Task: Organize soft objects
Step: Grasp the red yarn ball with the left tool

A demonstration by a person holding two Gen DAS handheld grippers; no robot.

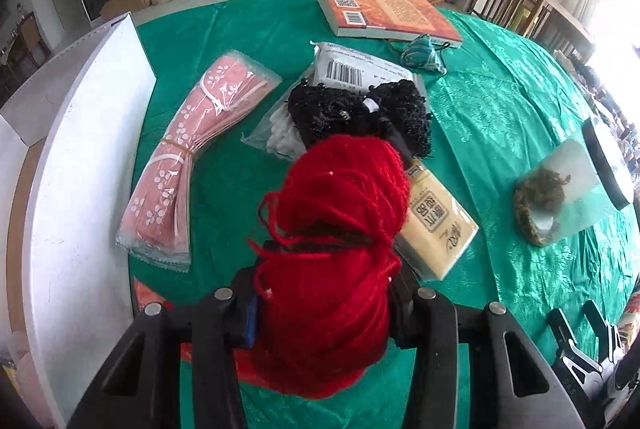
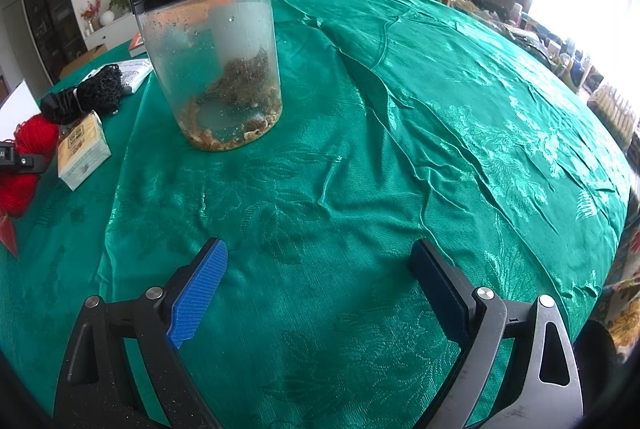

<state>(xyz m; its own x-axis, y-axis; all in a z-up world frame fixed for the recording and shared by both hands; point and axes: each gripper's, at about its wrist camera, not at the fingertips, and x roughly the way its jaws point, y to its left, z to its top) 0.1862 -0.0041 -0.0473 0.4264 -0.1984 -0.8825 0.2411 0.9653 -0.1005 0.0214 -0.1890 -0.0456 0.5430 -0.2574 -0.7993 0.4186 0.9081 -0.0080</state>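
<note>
My left gripper (image 1: 324,303) is shut on a ball of red yarn (image 1: 344,213), and its blue pad presses into the ball's left side. The yarn fills the middle of the left wrist view and hides part of a yellow tissue pack (image 1: 436,225). The same red yarn (image 2: 34,137) shows at the left edge of the right wrist view. My right gripper (image 2: 320,293) stands open over the green tablecloth (image 2: 400,149) with nothing between its blue pads (image 2: 198,293).
A pink packaged cloth (image 1: 188,157), a black mesh bundle (image 1: 360,109), a bag of cotton (image 1: 280,141), a white barcode packet (image 1: 352,69), a teal pouch (image 1: 424,55) and a book (image 1: 388,13) lie on the cloth. A white box (image 1: 80,149) stands left. A clear jar (image 2: 216,69) holds brown material.
</note>
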